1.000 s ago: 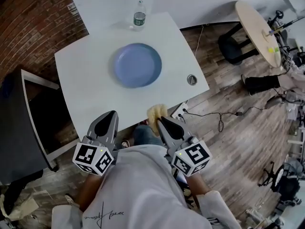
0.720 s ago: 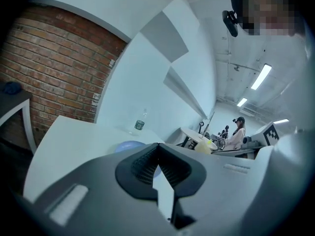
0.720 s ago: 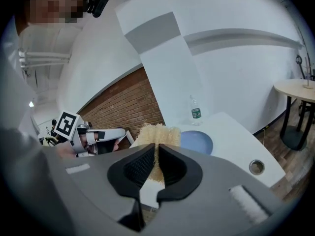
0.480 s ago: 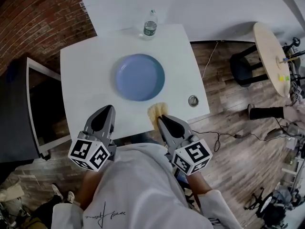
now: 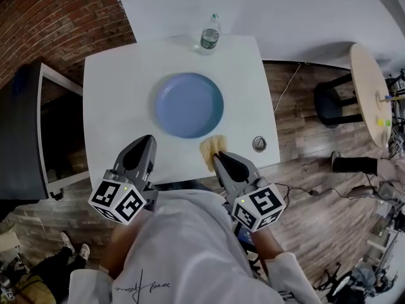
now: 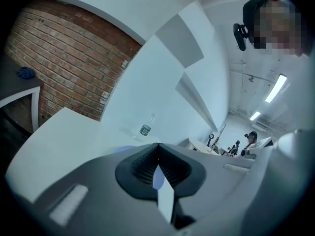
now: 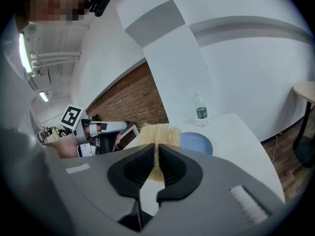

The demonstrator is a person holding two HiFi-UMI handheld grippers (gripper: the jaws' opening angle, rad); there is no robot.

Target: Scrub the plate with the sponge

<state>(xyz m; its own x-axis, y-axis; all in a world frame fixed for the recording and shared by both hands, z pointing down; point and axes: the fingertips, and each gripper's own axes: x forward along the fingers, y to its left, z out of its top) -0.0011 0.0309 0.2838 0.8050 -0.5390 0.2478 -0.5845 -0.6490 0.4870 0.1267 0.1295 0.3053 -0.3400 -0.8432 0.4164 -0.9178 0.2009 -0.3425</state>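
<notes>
**Sponge pinched in right claw, plate waiting on counter**

Head view. Shows the right claw (image 5: 218, 159) clamped on a yellow sponge (image 5: 212, 148), just inside the near edge of the white counter (image 5: 114, 94) and just short of the blue plate's (image 5: 189, 104) near rim. Cannot say whether the sponge touches the surface or hangs above it. Puts the left claw (image 5: 146, 142) over the same near edge, well to the left of the sponge. Leaves broad bare counter left of the plate and less on the right, with a small round metal fitting (image 5: 259, 144) near that corner. Places a water bottle (image 5: 209, 37) upright at the far edge, probably easy to tip with a long forward stroke.

Left gripper view. Confirms tips pressed together with nothing between them, only a sliver of blue past them and the bottle beyond.

Right gripper view. Shows pads biting the lower part of the sponge, with the upper part sticking out free past the tips and the plate and bottle ahead.

Handling, as a judgement. Sponge: soft, light, fibrous, likely to fold under pressure, so best pressed flat and worked in short strokes. Plate: stiff, smooth, fairly light, apt to slide or spin on the slick counter. Worth steadying at the raised near-left rim with the left claw, after spreading it. Safer to stroke toward the open left side than toward the bottle or the right edge.
</notes>
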